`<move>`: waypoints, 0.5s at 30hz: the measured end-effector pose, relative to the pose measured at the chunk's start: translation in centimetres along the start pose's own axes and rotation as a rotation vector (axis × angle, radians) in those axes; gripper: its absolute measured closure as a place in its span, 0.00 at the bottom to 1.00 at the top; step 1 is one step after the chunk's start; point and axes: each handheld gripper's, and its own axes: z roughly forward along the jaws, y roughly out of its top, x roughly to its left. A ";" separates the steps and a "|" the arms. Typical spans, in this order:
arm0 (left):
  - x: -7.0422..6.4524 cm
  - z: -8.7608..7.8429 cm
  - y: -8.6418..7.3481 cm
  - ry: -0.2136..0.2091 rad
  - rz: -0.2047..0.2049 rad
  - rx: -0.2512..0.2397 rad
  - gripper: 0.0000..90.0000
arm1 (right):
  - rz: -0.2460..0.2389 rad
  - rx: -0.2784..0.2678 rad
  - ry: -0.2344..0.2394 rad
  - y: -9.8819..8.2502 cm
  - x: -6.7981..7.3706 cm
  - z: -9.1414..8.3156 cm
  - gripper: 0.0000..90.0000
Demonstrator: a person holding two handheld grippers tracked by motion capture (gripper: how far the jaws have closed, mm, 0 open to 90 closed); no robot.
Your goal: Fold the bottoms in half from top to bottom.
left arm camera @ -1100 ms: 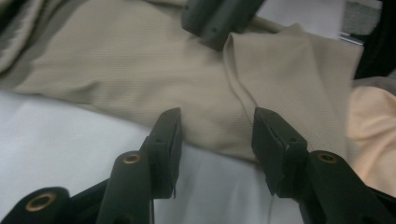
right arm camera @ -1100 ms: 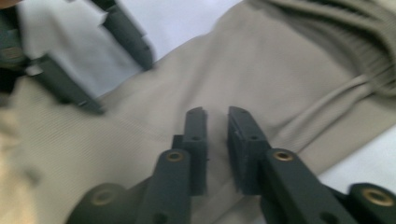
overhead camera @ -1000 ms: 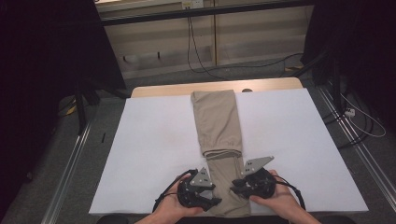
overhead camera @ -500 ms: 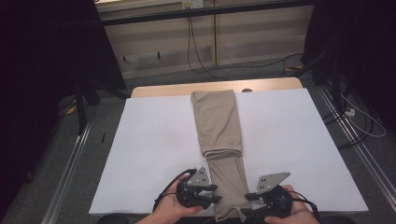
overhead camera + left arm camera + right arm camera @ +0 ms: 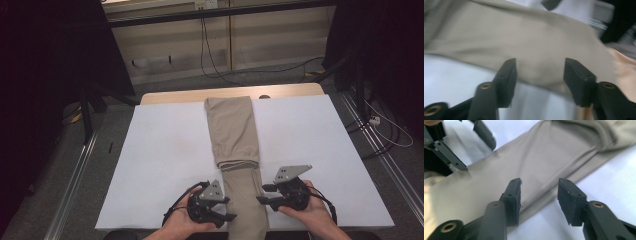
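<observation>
Left hand-held gripper [image 5: 231, 209] and right hand-held gripper [image 5: 263, 193] flank the near end of the trousers [image 5: 235, 150]; jaws apart, left just opening, right just closing, nothing clamped. Trousers lie folded on the desk [image 5: 165, 150], long axis near to far. Near end cut off.

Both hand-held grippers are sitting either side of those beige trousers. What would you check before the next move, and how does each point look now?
1. Left hand-held gripper jaws apart at the trousers' edge: ok; they have just been opening, nothing pinched.
2. Right hand-held gripper jaws apart at the opposite edge: ok; they have just been closing, pads not yet pressing.
3. Fabric gripped: not ok, neither holds it.
4. Trousers lying flat and straight on the white table cover: ok.
5. Near end of trousers, hanging past the table edge: cannot tell.
</observation>
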 end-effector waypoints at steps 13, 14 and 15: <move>9.2 0.2 2.8 0.218 -0.120 -0.093 0.49 | -0.075 0.000 -0.145 5.5 -4.8 3.7 0.60; 9.6 0.5 2.8 0.207 -0.132 -0.101 0.52 | -0.081 0.004 -0.148 5.5 -4.9 4.0 0.61; 9.8 0.7 2.8 0.192 -0.140 -0.099 0.53 | -0.080 0.013 -0.145 5.3 -5.1 4.2 0.62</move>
